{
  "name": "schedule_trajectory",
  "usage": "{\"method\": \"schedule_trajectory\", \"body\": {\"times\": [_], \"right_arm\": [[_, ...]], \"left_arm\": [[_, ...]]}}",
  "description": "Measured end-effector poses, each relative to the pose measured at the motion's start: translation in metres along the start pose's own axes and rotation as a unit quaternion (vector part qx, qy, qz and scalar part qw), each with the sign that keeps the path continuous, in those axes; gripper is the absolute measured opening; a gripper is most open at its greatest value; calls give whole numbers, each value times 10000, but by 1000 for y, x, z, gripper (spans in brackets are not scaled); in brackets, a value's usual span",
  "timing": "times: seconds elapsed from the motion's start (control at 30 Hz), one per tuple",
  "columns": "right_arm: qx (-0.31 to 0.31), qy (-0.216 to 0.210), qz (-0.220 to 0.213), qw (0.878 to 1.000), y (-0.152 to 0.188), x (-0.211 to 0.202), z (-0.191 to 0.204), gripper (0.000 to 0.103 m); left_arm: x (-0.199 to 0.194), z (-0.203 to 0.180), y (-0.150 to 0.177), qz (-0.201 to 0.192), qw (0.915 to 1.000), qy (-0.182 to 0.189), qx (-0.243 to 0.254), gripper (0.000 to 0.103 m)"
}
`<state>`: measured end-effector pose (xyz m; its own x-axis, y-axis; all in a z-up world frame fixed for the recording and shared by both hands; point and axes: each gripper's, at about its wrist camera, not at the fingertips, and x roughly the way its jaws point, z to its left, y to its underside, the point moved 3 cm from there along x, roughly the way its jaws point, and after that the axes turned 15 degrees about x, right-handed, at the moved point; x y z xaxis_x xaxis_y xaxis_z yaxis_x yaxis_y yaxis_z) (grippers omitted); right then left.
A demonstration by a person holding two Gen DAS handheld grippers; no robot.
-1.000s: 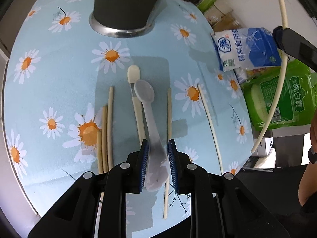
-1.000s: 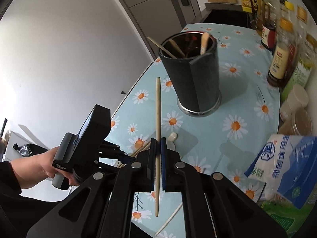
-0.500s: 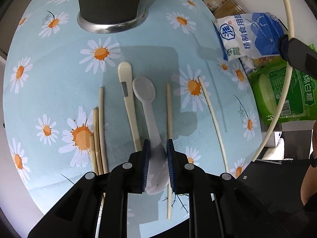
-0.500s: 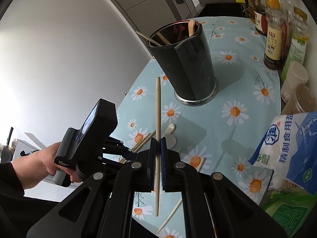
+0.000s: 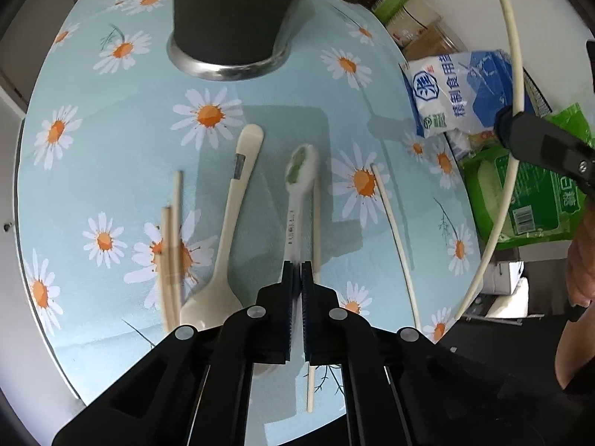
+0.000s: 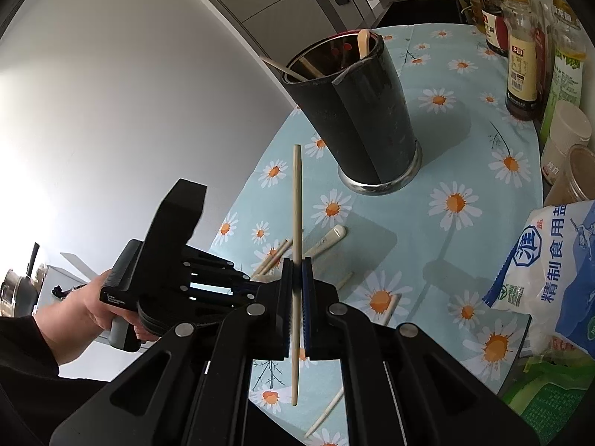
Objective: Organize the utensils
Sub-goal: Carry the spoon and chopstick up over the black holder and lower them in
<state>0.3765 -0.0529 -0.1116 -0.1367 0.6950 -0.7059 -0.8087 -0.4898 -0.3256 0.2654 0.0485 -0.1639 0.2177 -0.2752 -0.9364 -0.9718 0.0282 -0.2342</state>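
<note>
Two grips: left gripper [image 5: 296, 273] fingers clamped on white spoon [image 5: 299, 186] handle, edge-on above counter [image 5: 111, 141]; glossy, probably slippery, brittle. Right gripper [image 6: 296, 271] fingers pinch chopstick [image 6: 296, 223] mid-length; light, stiff. Holder [image 6: 357, 119] near.

Daisy-print table [image 5: 111, 141]: black holder [image 5: 230, 18], cream spoon [image 5: 230, 215], chopsticks [image 5: 171, 252].

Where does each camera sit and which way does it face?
Left wrist: on the left tool, facing down at the table; its closed fingers pinch the white spoon.
Right wrist: on the right tool, facing across the table; it clamps a chopstick, and the left hand shows.
Shared: the utensil holder and salt bag.
</note>
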Motion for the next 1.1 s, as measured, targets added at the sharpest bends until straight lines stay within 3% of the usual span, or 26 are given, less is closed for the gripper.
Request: {"method": "schedule_trajectory", "body": {"times": [0.13,0.43,0.73,1.1], "right_arm": [[-10,-18,43,10000,-1,4,0,6],[-85,-24,98,9999,-2,12,5,6],[-138,-169,-203,9996,-15,8,15,6],[-175,-248,-751,9967,-42,-6,28,6]], "left_arm": [[-4,1,4,-104,9999,48,-70,3],[-32,7,5,-734,9961,353,-326,3],[-80,17,-8,-1539,9856,543,-450,3],[-131,22,-32,-2609,9629,609,-324,3]]}}
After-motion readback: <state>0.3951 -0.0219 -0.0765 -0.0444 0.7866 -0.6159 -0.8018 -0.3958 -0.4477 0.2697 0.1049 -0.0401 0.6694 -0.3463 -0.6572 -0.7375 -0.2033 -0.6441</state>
